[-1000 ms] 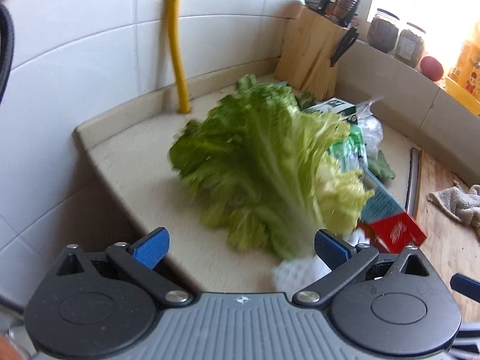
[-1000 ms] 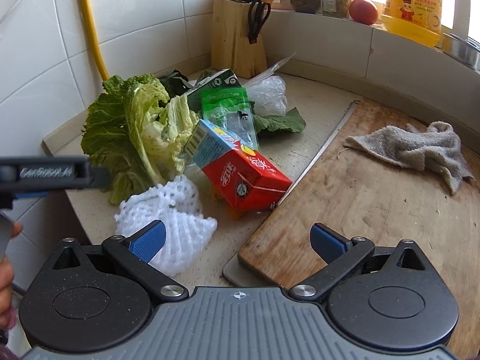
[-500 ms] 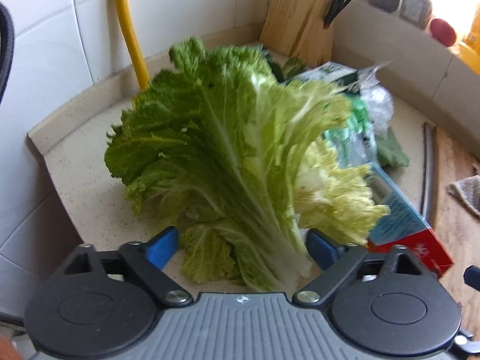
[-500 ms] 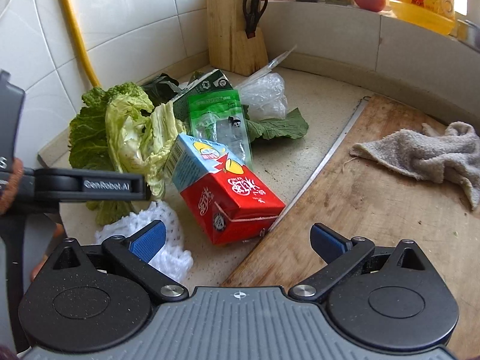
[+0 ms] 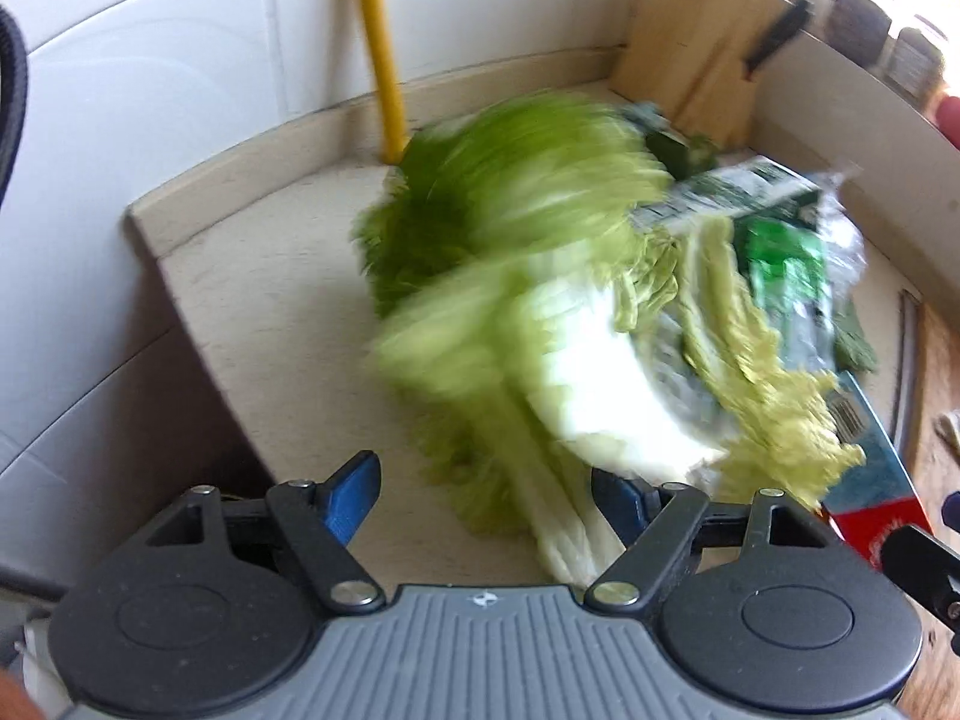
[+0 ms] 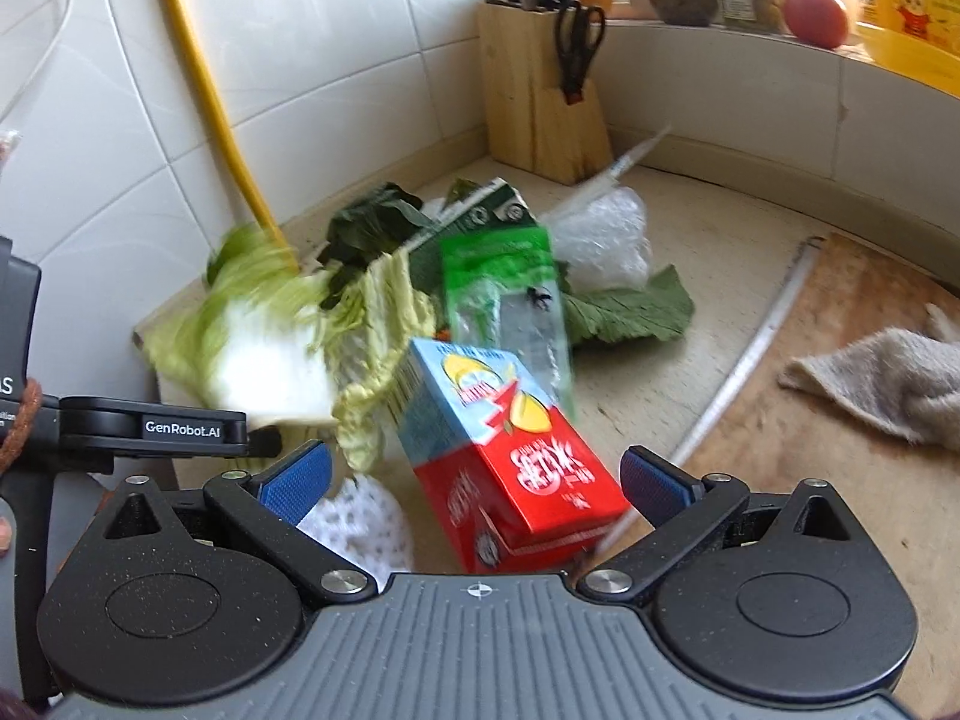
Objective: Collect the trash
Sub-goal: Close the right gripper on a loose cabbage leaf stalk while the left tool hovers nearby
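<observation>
The cabbage leaves [image 5: 564, 324], filling the frame's middle, have blurred and tipped since a moment ago, stalks between the left gripper's [image 5: 486, 495] half-spread jaws; grip uncertain. The red carton [image 6: 510, 456] now sits centre-bottom between the right gripper's [image 6: 474, 483] wide, empty jaws.

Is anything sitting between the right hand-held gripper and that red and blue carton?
Nothing visible. The carton lies directly ahead of the open right hand-held gripper, between its fingers. White foam netting sits just left of it.
</observation>
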A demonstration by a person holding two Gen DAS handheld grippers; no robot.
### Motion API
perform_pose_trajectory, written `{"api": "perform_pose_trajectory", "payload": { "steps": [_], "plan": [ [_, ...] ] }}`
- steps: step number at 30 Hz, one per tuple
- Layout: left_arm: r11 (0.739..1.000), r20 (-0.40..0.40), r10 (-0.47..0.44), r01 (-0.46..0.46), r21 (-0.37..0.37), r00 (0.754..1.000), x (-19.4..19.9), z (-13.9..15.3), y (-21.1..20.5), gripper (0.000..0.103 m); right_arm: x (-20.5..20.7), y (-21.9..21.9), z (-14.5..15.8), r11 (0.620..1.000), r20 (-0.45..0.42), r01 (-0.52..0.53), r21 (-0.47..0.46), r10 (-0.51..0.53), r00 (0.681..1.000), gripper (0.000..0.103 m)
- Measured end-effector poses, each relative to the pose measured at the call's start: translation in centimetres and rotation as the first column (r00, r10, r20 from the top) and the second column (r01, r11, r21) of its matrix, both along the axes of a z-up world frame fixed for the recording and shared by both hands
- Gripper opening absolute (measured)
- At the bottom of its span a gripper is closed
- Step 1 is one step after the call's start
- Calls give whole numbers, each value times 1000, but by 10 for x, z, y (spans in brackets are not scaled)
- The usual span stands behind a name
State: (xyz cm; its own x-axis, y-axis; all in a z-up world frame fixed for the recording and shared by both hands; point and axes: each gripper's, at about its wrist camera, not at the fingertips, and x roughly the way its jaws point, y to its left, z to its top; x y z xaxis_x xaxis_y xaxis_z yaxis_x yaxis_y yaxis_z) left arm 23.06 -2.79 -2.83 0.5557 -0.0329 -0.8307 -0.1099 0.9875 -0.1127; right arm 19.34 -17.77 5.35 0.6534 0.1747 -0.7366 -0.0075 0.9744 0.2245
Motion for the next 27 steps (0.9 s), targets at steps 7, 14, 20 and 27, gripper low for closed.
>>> {"api": "perform_pose_trajectory", "payload": {
  "steps": [7,14,20,27],
  "plan": [
    [999,25,-48,48,5,999,15,-8,-5,74,9,21,-2,998,-8,-42,-45,41,999,103],
    [991,89,-114,119,-57,989,19,-12,4,74,18,49,22,967,75,-183,-178,199,977,103],
    [983,139,-91,112,-148,986,9,-20,20,73,69,51,31,944,24,-284,168,285,958,102],
    [986,166,-99,120,-119,981,4,-21,15,73,135,58,-11,855,-142,-274,441,368,919,77]
  ]
}}
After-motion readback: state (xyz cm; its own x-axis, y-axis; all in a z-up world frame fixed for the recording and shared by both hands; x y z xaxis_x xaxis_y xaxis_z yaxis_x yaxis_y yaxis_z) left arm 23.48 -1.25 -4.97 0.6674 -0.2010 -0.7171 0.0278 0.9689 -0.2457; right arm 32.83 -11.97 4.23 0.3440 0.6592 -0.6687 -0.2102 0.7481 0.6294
